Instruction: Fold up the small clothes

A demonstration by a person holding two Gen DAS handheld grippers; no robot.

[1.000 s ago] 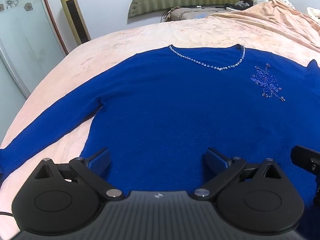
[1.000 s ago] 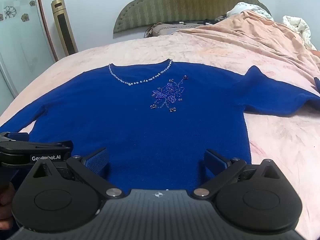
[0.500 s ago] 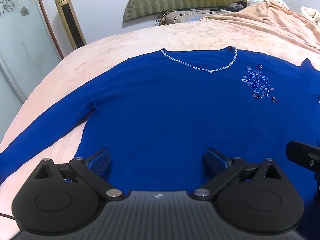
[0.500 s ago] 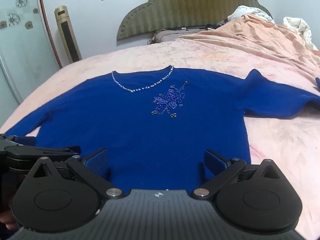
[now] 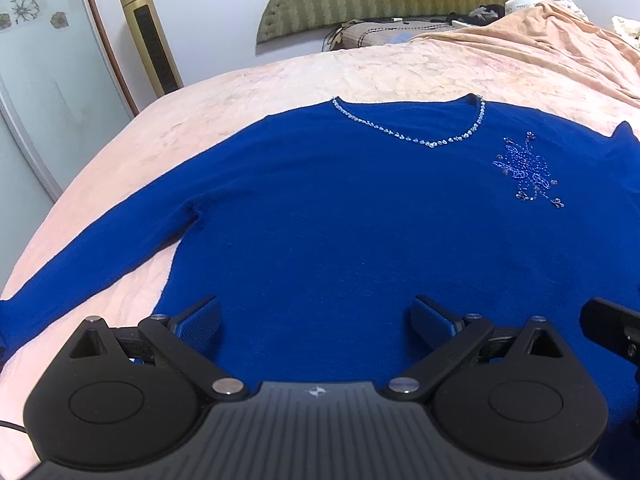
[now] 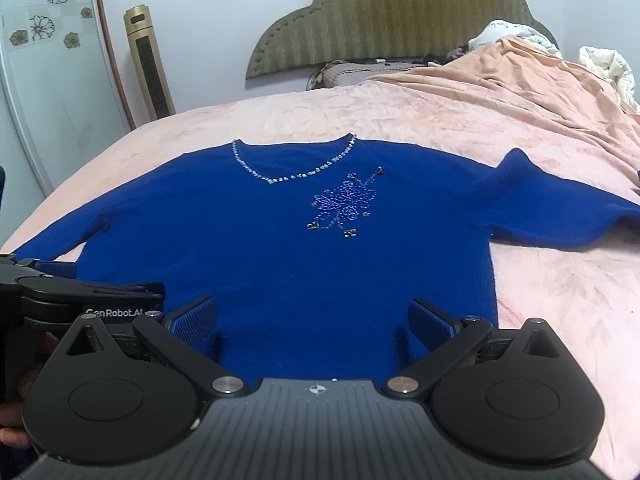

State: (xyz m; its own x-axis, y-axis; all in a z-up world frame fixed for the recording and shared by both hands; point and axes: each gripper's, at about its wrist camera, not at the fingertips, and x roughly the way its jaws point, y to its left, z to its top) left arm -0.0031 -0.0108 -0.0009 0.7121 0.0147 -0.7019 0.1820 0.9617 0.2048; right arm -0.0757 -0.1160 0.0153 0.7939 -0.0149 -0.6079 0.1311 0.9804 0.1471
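A royal-blue long-sleeved sweater lies flat, front up, on a pink bedspread. Beads trim its neckline and a beaded flower sits on the chest. One sleeve stretches out to the left, the other to the right. My left gripper is open above the lower hem, nothing between its blue pads. My right gripper is open above the hem further right, also empty. The left gripper's body shows at the right wrist view's left edge.
A padded olive headboard and a pillow stand at the bed's far end, with a rumpled peach blanket at the far right. A gold tower fan and a glass door are left of the bed.
Both grippers have drawn back and tilted up a little, so the sweater sits lower in both views and more wall shows. Both stay open; the sweater has not moved.
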